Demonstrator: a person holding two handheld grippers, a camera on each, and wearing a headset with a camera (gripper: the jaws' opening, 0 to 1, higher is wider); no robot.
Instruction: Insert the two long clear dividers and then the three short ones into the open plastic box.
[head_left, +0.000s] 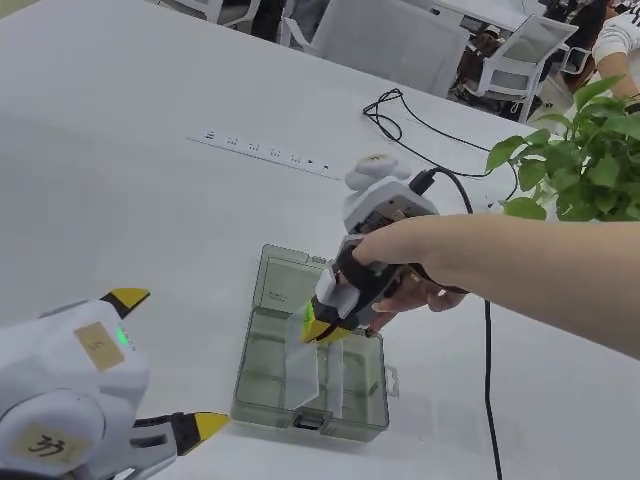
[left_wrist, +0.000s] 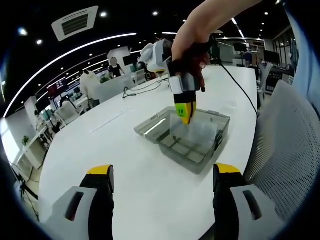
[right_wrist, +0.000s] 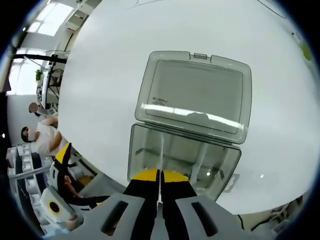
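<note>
Both jaws of the right gripper (right_wrist: 160, 176) were pressed together on the top edge of a clear divider (head_left: 302, 365), which hung straight down from the tips into the open plastic box (head_left: 245, 385). In the right gripper view the sheet was edge-on, a thin line running from the jaws twd the hinge side. So its long axis lay hinge-to-latch across the base, parallel w/ a second divider (head_left: 335, 378) standing upright just beside it, on the side away from the left gripper. That one looked seated already. Whether the held sheet's ends sat in the wall slots: too small to tell. The coming move prob. turned on a plain push downward, keeping the sheet square to the hinge wall.

The lid (right_wrist: 195, 90) lay flat, folded back beyond the base, not in the way. The left gripper (head_left: 170, 362) hovered well apart at the near-left, jaws spread, nothing btwn them, box ahead of it in its own view. The right was clearly the nearer tool.

Farther out on the white table (head_left: 120, 150): a power strip (head_left: 265, 152), a black cable (head_left: 420, 120) and a green plant (head_left: 585, 160), all well clear of the box. Short dividers not made out.
</note>
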